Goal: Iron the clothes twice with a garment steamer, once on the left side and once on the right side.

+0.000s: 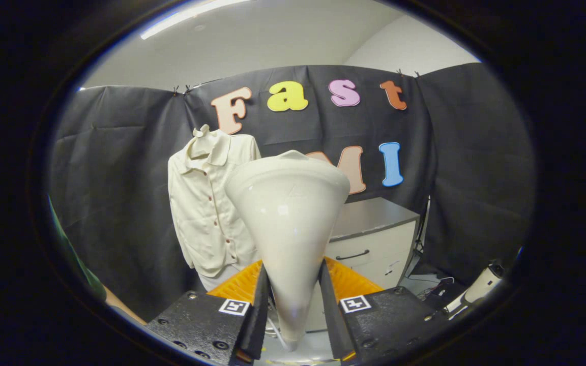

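The tool (293, 305) is closed on the narrow handle end of the garment steamer (289, 203), both fingers pressing its sides, the wide head flaring up in the centre of the frame. The shirt (204, 203) hangs left of centre against the booth wall, beyond the steamer and apart from it. The handle tapers and looks glossy, so it could slide through the fingers once the head drags on cloth. The tool is held about level, aimed forward, slightly right of the shirt; a cabinet (374, 234) stands right of centre
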Demonstrator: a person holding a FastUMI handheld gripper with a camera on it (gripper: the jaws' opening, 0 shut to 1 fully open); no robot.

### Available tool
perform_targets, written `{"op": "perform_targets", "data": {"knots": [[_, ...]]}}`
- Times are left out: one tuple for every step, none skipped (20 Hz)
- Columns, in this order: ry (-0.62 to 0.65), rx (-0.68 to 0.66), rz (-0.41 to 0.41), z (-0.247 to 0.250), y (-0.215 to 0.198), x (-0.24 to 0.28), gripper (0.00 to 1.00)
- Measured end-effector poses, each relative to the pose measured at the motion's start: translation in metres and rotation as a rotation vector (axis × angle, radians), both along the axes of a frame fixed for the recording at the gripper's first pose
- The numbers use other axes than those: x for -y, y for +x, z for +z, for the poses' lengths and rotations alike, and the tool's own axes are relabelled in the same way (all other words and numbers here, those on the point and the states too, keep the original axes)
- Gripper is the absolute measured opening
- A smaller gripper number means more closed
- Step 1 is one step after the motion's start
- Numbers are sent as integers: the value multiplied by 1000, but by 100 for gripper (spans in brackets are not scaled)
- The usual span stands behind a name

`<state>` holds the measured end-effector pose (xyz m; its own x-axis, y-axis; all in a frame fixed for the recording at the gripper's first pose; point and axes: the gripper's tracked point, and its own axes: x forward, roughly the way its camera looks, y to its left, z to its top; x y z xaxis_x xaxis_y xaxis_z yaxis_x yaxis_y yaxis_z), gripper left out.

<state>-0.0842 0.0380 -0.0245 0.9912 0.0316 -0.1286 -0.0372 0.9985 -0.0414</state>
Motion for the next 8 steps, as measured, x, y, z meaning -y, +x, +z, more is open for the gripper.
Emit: {"op": "perform_targets", "data": {"knots": [[-3,-4,0,-2,1,-1,50],[-5,-3,-1,-1,1,-2,50],[-7,-5,1,-1,2,-2,50],[-10,-5,2,-1,2,-3,50],[-17,-3,2,-2,2,-4,50],[-22,-2,2,0,2,-4,50],[-24,-4,0,-1,4,-3,50],[-19,-6,-2,0,4,-2,50]]}}
